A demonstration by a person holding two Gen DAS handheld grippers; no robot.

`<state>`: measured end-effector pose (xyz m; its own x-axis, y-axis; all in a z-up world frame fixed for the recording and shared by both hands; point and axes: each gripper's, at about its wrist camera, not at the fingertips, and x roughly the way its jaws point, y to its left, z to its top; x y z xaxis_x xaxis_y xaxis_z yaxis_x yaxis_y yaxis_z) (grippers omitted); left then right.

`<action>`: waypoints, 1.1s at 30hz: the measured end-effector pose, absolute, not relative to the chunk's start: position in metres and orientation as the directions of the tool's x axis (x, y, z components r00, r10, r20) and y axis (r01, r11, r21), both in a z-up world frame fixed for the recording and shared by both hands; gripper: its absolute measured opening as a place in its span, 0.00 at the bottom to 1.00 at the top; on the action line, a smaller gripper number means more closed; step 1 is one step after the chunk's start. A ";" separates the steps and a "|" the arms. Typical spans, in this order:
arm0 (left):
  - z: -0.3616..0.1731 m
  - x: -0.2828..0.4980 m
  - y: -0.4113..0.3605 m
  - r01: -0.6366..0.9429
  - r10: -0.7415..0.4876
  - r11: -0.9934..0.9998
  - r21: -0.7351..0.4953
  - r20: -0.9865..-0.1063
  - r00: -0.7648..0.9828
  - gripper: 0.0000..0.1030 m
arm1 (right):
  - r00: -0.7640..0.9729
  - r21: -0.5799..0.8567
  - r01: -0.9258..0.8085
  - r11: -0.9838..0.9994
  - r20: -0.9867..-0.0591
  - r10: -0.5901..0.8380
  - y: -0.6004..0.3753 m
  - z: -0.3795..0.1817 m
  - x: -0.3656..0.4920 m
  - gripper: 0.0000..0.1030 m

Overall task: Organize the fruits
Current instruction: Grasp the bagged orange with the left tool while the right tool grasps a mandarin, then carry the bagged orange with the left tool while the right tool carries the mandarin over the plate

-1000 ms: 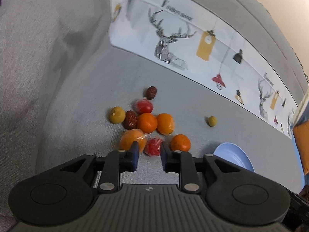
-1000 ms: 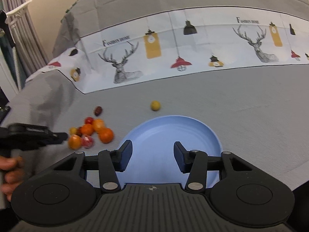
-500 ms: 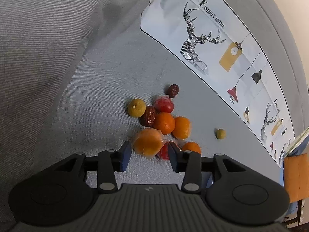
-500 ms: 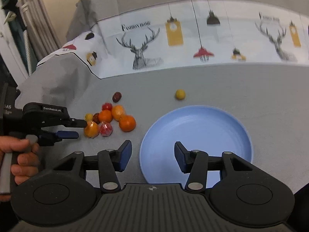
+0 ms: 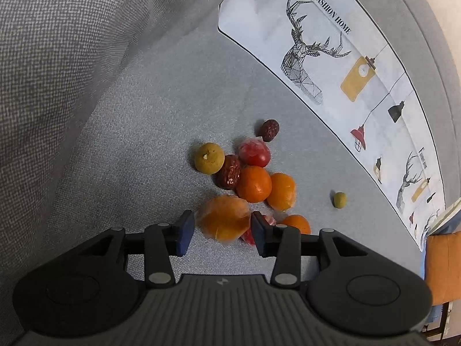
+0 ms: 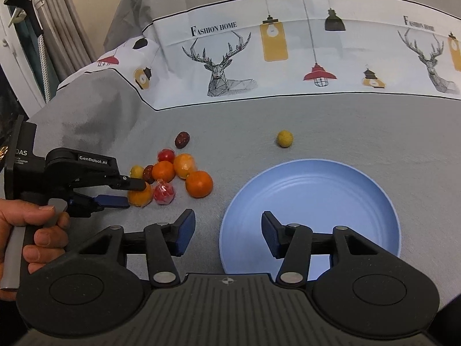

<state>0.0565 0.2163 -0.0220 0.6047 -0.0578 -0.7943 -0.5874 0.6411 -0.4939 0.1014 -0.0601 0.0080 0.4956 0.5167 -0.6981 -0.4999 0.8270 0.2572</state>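
Observation:
A heap of small fruits lies on the grey cloth: a wrapped orange [image 5: 224, 220] nearest, more oranges [image 5: 254, 184], a wrapped red fruit [image 5: 254, 152], two dark dates [image 5: 229, 172], a yellow-green fruit [image 5: 209, 158]. My left gripper [image 5: 220, 229] is open, its jaws either side of the wrapped orange [image 6: 140, 194]; it also shows in the right wrist view [image 6: 131, 193]. My right gripper [image 6: 224, 232] is open and empty, above the near rim of the blue plate [image 6: 360, 190]. One yellow fruit [image 6: 284, 138] lies alone behind the plate.
A white printed cloth band with deer and lamps [image 6: 288, 57] runs across the back. Grey cloth rises in a fold [image 5: 57, 57] to the left of the fruits. Curtains and a rack [image 6: 34, 28] stand at the far left.
My left gripper opened wider and moved forward, so the wrapped orange now sits between its jaws. My right gripper's view shifted left and closer to the plate, still open.

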 end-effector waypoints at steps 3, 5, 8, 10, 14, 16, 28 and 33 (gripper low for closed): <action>-0.020 0.058 0.216 -0.576 -0.067 0.650 -0.496 -0.792 0.607 0.38 | 0.503 0.250 -0.504 0.827 -0.694 0.516 -0.051 0.006 0.111 0.52; -0.017 0.058 0.213 -0.571 -0.053 0.666 -0.480 -0.794 0.605 0.37 | 0.510 0.242 -0.504 0.829 -0.691 0.512 -0.042 0.005 0.119 0.52; -0.008 0.054 0.206 -0.558 -0.020 0.695 -0.453 -0.789 0.614 0.37 | 0.509 0.228 -0.513 0.828 -0.695 0.507 -0.029 -0.001 0.132 0.52; -0.002 0.047 0.201 -0.554 -0.005 0.707 -0.440 -0.786 0.618 0.37 | 0.504 0.220 -0.517 0.828 -0.703 0.501 -0.020 -0.007 0.140 0.52; 0.001 0.040 0.199 -0.557 -0.014 0.716 -0.421 -0.806 0.592 0.37 | 0.479 0.218 -0.539 0.813 -0.715 0.509 0.002 -0.019 0.155 0.55; -0.001 0.039 0.200 -0.570 -0.024 0.712 -0.410 -0.826 0.564 0.37 | 0.475 0.203 -0.561 0.803 -0.714 0.513 0.014 -0.024 0.159 0.60; -0.008 0.048 0.193 -0.560 -0.017 0.757 -0.336 -0.868 0.497 0.39 | 0.439 0.131 -0.617 0.776 -0.761 0.478 0.050 -0.053 0.174 0.60; -0.009 0.050 0.193 -0.556 -0.021 0.762 -0.332 -0.871 0.491 0.41 | 0.425 0.141 -0.635 0.760 -0.757 0.496 0.051 -0.054 0.174 0.38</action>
